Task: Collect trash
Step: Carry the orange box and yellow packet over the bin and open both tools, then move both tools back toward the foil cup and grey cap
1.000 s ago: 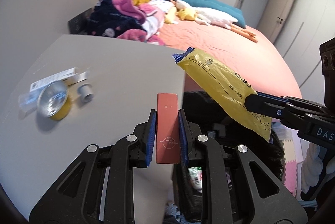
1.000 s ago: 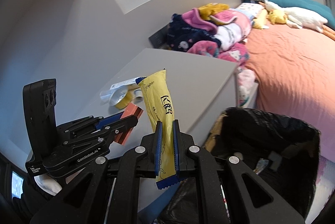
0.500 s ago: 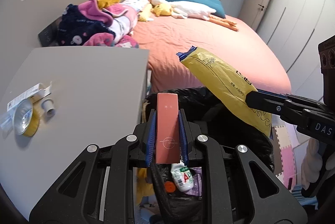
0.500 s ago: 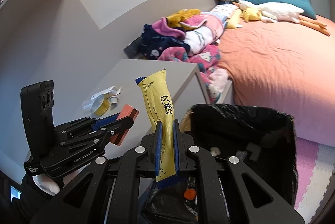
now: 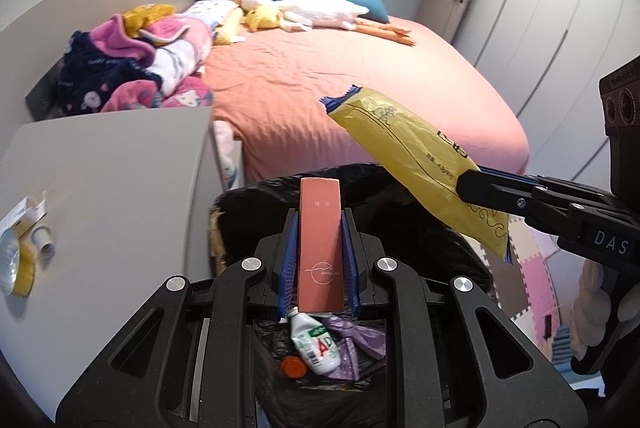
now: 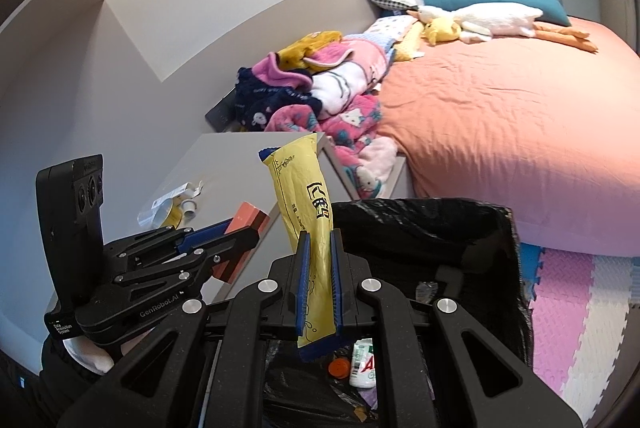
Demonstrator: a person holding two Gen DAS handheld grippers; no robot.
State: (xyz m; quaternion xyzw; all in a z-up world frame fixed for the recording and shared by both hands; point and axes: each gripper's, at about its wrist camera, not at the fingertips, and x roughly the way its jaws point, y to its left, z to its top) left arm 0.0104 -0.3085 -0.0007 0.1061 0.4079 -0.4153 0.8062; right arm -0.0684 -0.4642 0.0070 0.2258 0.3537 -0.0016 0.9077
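My left gripper (image 5: 320, 216) is shut on a slim red box (image 5: 320, 240), held upright over the black-lined trash bin (image 5: 256, 187). My right gripper (image 6: 319, 242) is shut on a yellow snack wrapper (image 6: 306, 199), which sticks up above the bin (image 6: 508, 240). In the left wrist view the same wrapper (image 5: 416, 159) slants in from the right, pinched by the right gripper (image 5: 466, 181). In the right wrist view the left gripper (image 6: 244, 232) shows at the left with the red box (image 6: 244, 224). Inside the bin lie a small white bottle (image 5: 316, 346) and an orange cap (image 5: 294, 366).
A grey cabinet top (image 5: 112, 187) stands left of the bin, with a yellow tape roll (image 5: 16, 264) and paper scraps at its left edge. Behind is a bed (image 5: 360, 95) with an orange sheet, piled clothes (image 5: 136, 67) and plush toys. Foam mats (image 6: 568, 308) cover the floor.
Both grippers have moved to the right, from over the cabinet top to above the bin, each keeping its grip. The bin's inside has come into view.
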